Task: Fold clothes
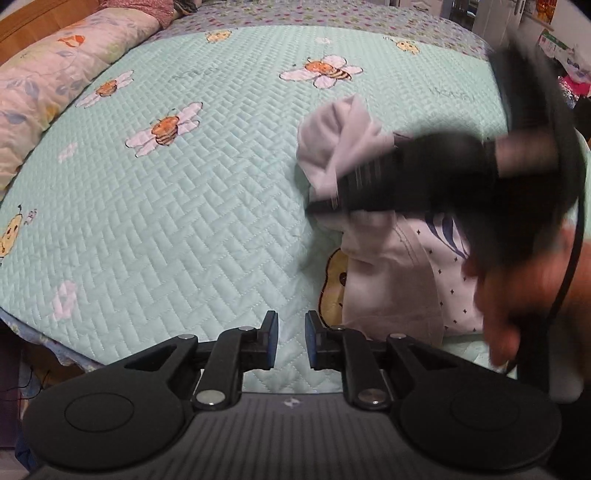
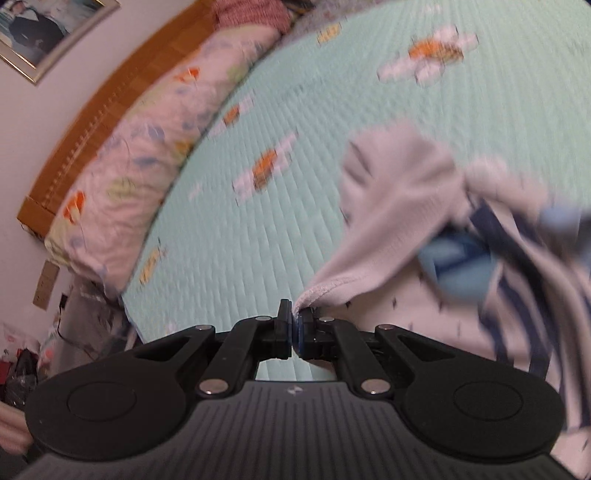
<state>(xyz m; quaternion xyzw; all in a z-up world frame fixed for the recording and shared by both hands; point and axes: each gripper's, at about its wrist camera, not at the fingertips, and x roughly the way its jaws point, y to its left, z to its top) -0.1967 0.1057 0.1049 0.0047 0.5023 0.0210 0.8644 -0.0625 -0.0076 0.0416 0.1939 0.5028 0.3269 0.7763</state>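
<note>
left gripper (image 1: 291, 341): jaws slightly apart, nothing between them, over the bed quilt (image 1: 184, 192) | right gripper (image 2: 294, 334): clamped on the hem of the white garment (image 2: 399, 206) | garment: lifted edge, the rest bunched on the quilt's right side | pillow (image 1: 48, 85): along the headboard

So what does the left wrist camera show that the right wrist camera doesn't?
Only the left wrist view: the left gripper, open and empty over the quilt, and a hand. Only the right wrist view: a framed picture and the right gripper pinching the garment's hem. Both show the white garment, the quilt and the floral pillow.
</note>
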